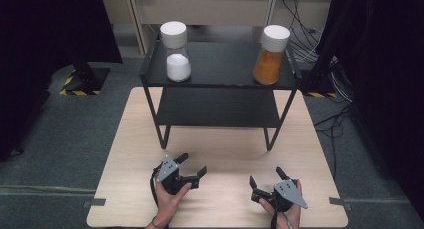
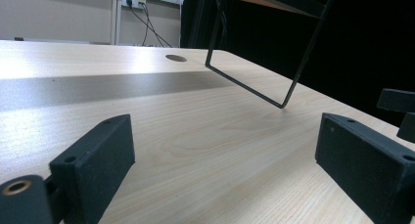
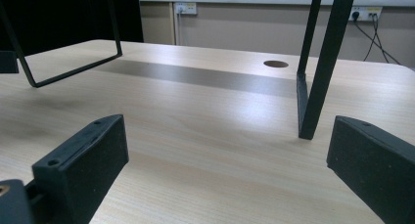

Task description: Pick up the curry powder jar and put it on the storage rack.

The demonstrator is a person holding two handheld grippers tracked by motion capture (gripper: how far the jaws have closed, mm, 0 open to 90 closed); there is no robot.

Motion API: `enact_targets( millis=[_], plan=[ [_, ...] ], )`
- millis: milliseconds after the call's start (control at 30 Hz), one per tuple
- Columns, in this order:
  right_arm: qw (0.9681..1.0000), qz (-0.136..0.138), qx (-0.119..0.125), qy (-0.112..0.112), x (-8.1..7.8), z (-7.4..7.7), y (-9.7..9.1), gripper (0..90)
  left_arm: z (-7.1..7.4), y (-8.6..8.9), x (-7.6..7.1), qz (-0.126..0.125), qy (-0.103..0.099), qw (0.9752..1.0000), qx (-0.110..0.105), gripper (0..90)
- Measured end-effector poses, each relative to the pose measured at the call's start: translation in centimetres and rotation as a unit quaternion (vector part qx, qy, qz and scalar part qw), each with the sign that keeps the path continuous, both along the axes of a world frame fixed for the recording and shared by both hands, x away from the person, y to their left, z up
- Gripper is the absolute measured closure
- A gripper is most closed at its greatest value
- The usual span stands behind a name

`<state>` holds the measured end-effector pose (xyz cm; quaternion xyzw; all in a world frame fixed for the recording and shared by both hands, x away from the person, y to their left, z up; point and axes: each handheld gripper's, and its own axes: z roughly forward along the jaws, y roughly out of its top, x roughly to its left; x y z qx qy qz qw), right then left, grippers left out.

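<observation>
Black jaws on my left gripper (image 1: 193,164) and right gripper (image 1: 266,178) gape empty; nothing started, next I reach for 1 jar (image 1: 176,52) on the shelf (image 1: 220,64).

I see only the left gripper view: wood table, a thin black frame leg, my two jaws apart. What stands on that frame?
Observer: It is a black two-level shelf. On top, at the left, stands a jar of white powder.
Operator: Is there anything else on top?
Observer: Yes, a jar of orange powder stands at the right end.
Operator: And the other gripper?
Observer: The right gripper rests near the front table edge, jaws open, nothing between them.
</observation>
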<state>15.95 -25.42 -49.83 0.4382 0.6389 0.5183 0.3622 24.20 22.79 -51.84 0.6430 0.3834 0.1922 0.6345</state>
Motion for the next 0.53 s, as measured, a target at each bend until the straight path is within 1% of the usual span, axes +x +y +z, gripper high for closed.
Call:
enact_targets(
  millis=[133, 300, 467, 533],
  plan=[
    [1.0000, 0.005, 0.001, 0.004, 0.14, 0.11, -0.20, 2.7, 0.04, 0.02, 0.08, -0.001, 0.001, 1.0000, 0.001, 6.9],
    [0.9999, 0.005, 0.010, 0.002, 0.10, -0.05, -0.40, 2.6, 0.04, 0.02, 0.08, -0.002, 0.001, 1.0000, 0.001, 7.2],
    [1.0000, 0.006, 0.002, -0.004, -0.06, -0.16, -0.21, 2.7, 0.01, 0.02, 0.06, -0.001, 0.000, 1.0000, 0.000, 7.1],
    [1.0000, 0.004, 0.004, -0.007, -0.12, -0.24, -0.22, 2.7, 0.00, 0.00, 0.04, -0.001, -0.001, 1.0000, 0.001, 7.1]
  ],
)
